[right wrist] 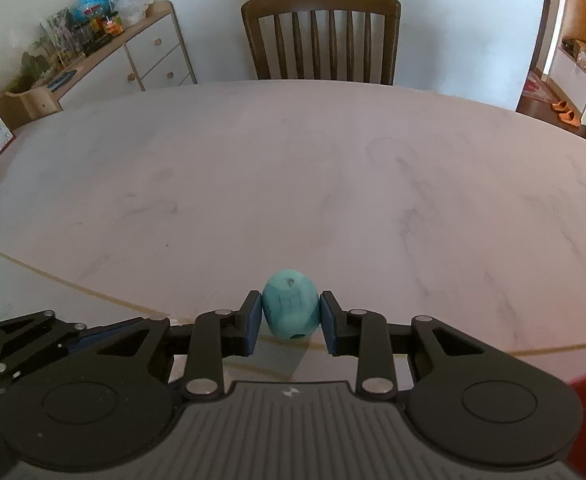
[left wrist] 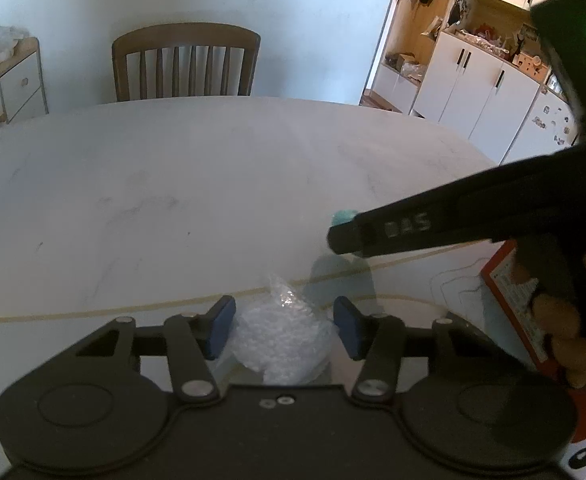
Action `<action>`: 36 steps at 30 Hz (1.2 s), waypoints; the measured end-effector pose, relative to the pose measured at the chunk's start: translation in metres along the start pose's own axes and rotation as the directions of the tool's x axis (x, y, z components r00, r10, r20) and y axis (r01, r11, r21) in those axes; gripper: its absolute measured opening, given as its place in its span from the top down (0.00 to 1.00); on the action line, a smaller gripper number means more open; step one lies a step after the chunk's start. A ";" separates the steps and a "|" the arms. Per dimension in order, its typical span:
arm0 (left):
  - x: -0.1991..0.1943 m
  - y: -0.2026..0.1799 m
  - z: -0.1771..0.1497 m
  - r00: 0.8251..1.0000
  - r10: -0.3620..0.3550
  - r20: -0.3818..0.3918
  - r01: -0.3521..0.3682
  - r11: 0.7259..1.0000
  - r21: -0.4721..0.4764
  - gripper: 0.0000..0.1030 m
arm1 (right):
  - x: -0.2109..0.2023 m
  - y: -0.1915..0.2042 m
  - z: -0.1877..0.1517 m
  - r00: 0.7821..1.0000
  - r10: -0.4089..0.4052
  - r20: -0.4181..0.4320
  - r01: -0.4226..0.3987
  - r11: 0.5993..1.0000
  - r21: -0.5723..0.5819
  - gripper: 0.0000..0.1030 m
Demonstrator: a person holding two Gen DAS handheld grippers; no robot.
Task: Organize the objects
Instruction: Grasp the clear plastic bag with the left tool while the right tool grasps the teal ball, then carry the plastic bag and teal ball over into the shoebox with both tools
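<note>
A teal wooden ball (right wrist: 290, 304) with small holes sits between the pads of my right gripper (right wrist: 290, 318), which is shut on it. In the left wrist view the right gripper (left wrist: 343, 236) reaches in from the right, held by a hand (left wrist: 565, 320). A bit of the teal ball (left wrist: 343, 216) shows at its tip, lifted above its shadow on the table. My left gripper (left wrist: 284, 330) is open, low over the table. A crumpled wad of clear bubble wrap (left wrist: 281, 336) lies between its blue pads (left wrist: 221, 328); whether they touch it is unclear.
The white marble table (right wrist: 293, 180) has a tan line (left wrist: 93, 314) across its near part. A red printed box (left wrist: 513, 292) lies at the right. A wooden chair (right wrist: 321, 36) stands at the far edge. A sideboard (right wrist: 141, 52) is at the left and white cabinets (left wrist: 473, 92) at the right.
</note>
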State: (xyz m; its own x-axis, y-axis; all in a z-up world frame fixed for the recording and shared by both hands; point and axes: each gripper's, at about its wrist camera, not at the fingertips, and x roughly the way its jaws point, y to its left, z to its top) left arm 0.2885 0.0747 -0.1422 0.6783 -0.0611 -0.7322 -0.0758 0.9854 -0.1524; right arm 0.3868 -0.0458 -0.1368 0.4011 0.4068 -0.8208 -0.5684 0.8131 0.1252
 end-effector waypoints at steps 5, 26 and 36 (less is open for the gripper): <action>-0.012 -0.004 -0.001 1.000 -0.003 -0.005 0.003 1.000 0.001 0.56 | -0.028 0.002 -0.007 1.000 0.015 0.020 -0.015 1.000 0.010 0.70; -0.096 -0.048 0.005 0.998 -0.057 0.040 0.057 0.998 0.011 0.57 | -0.160 -0.006 -0.056 0.994 0.033 0.102 -0.040 0.997 0.063 0.70; -0.137 -0.103 0.012 0.991 -0.101 0.093 0.094 0.992 0.079 0.57 | -0.223 -0.030 -0.080 0.985 0.028 0.173 -0.043 0.995 0.086 0.70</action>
State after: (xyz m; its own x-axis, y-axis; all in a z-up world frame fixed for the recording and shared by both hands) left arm 0.2121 -0.0164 -0.0185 0.7472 -0.1455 -0.6485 0.0463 0.9848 -0.1676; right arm 0.2567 -0.1940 -0.0025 0.5031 0.4952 -0.7083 -0.5217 0.8274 0.2080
